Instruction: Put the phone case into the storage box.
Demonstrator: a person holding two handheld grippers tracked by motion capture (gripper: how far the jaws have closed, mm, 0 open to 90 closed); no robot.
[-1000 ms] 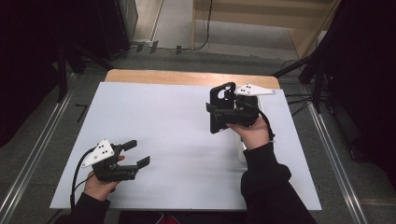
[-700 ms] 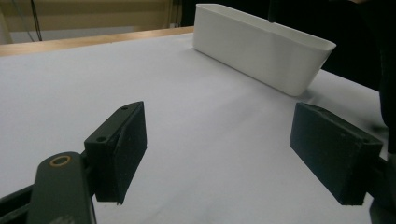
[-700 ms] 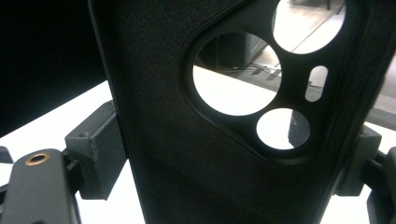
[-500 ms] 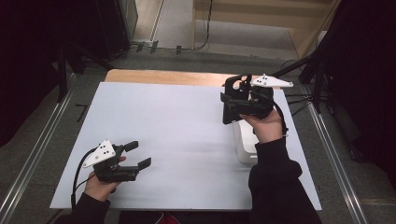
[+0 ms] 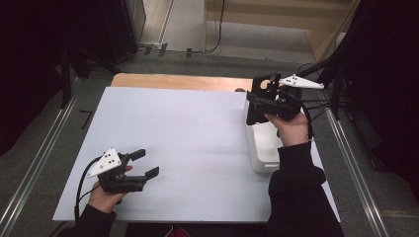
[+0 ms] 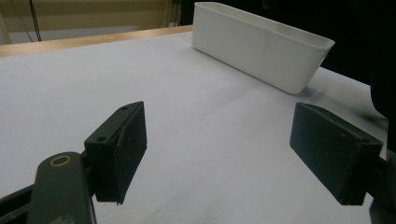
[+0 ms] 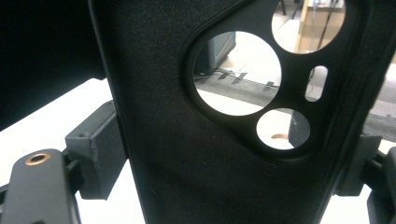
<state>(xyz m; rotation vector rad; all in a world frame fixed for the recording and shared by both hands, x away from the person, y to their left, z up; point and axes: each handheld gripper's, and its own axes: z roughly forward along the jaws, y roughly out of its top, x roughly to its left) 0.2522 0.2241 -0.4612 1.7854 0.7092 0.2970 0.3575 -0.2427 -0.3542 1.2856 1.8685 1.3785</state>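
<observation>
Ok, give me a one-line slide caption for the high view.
Right gripper holds a black phone case above the white bin; left gripper rests open.

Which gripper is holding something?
The right gripper, over the white bin: its jaws clamp a black phone case with round cutouts. The left gripper is open, nothing between its jaws.

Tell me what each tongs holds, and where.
Right tongs grip a black phone case by its two long edges, above the white bin. Left tongs hold nothing.
</observation>
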